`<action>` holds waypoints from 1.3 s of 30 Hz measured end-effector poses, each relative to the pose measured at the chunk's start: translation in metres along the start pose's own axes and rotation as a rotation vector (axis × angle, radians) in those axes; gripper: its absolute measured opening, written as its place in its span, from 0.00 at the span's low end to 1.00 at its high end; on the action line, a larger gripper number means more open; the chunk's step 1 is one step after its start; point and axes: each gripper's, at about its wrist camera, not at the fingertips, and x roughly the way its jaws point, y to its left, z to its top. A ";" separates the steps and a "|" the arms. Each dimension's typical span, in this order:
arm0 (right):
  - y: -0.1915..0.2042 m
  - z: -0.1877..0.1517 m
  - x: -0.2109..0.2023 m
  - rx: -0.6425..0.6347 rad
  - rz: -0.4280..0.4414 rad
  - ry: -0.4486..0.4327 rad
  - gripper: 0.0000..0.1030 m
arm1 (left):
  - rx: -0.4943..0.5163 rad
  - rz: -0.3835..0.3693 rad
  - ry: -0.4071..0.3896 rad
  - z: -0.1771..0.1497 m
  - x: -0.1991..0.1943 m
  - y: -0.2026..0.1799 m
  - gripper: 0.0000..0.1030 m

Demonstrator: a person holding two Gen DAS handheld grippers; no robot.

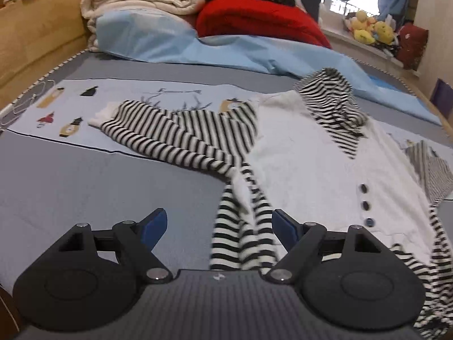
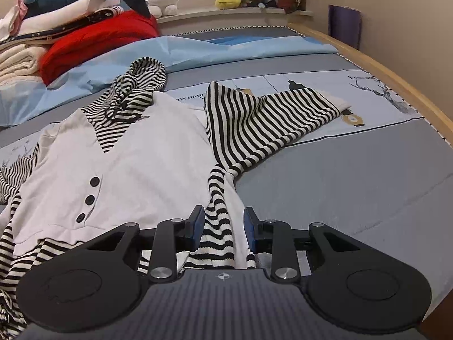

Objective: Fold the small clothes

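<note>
Bed (image 2: pixel 354 175), grey-blue cover; hooded top (image 2: pixel 127 164) lies flat, front up, sleeves spread. Left hand-held gripper (image 1: pixel 219 225) and right hand-held gripper (image 2: pixel 223 221) both open, each astride a striped hem fold. Judged light, limp knit; grasp hem corners or cuffs.

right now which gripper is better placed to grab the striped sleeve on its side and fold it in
Right. The right gripper is open with striped fabric between its fingers, and its sleeve lies just ahead. The left gripper is open too, but its sleeve stretches further off to its left.
</note>
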 end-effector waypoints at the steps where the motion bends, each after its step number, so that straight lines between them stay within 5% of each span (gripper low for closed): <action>1: 0.002 0.001 0.000 0.004 0.003 0.000 0.31 | 0.000 0.009 0.001 -0.001 0.004 0.002 0.83; 11: 0.026 0.003 0.001 -0.074 0.055 -0.027 0.30 | -0.064 0.018 -0.057 0.019 0.040 0.014 0.82; 14: 0.032 0.004 0.002 -0.099 0.063 -0.024 0.30 | -0.081 0.036 -0.058 0.031 0.058 0.018 0.66; 19: 0.040 0.004 0.009 -0.116 0.070 -0.001 0.30 | -0.260 0.036 -0.032 0.049 0.099 0.053 0.36; 33: 0.061 0.003 0.026 -0.197 0.058 0.040 0.23 | -0.749 0.100 -0.004 0.074 0.201 0.186 0.38; 39: 0.065 0.002 0.033 -0.234 0.038 0.062 0.23 | -0.791 0.067 -0.030 0.082 0.221 0.200 0.44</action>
